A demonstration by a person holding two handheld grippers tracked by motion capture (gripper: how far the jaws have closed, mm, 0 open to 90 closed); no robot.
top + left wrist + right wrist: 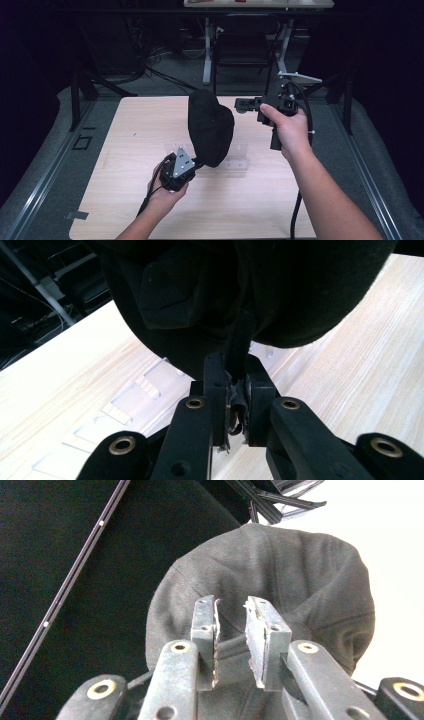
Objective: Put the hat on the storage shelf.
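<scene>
Left gripper [196, 163] holds a black cap [210, 127] up over the table [125, 150] while the right gripper [241, 105] stands apart from it.

In the left gripper view the two jaws are clenched on a thin fold of the cap's [240, 295] edge, with the rest of the cap hanging above them and the pale wooden table [360, 355] behind. In the high view the cap rises upright from that gripper, above the middle of the table and over a clear plastic sheet [235, 162] lying flat on the wood. The right gripper is held level just to the right of the cap's top, not touching it. In the right gripper view its jaws [231, 637] stand released with a clear gap between them and nothing gripped, the cap [280, 580] lying beyond them.
</scene>
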